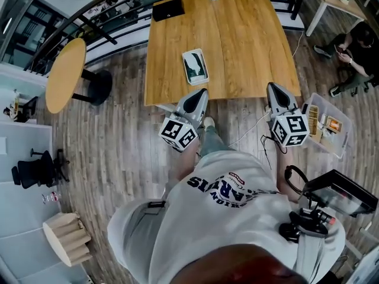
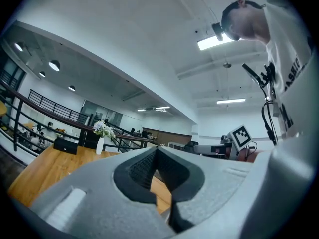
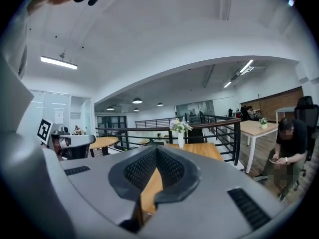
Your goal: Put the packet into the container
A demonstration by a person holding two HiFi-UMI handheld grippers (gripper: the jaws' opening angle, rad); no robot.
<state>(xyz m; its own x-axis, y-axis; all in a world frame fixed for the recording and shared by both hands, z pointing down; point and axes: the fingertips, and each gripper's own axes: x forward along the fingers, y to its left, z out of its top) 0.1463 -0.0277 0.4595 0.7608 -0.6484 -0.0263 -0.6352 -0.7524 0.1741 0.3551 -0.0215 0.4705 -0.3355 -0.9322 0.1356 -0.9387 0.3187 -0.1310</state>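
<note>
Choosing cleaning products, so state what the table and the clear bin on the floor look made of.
Table: wood or a wood-look laminate with a warm matte finish. Long grain streaks and plank seams run along its top.
Clear bin: probably thin translucent plastic, slightly glossy. Its contents show through its pale walls.
</note>
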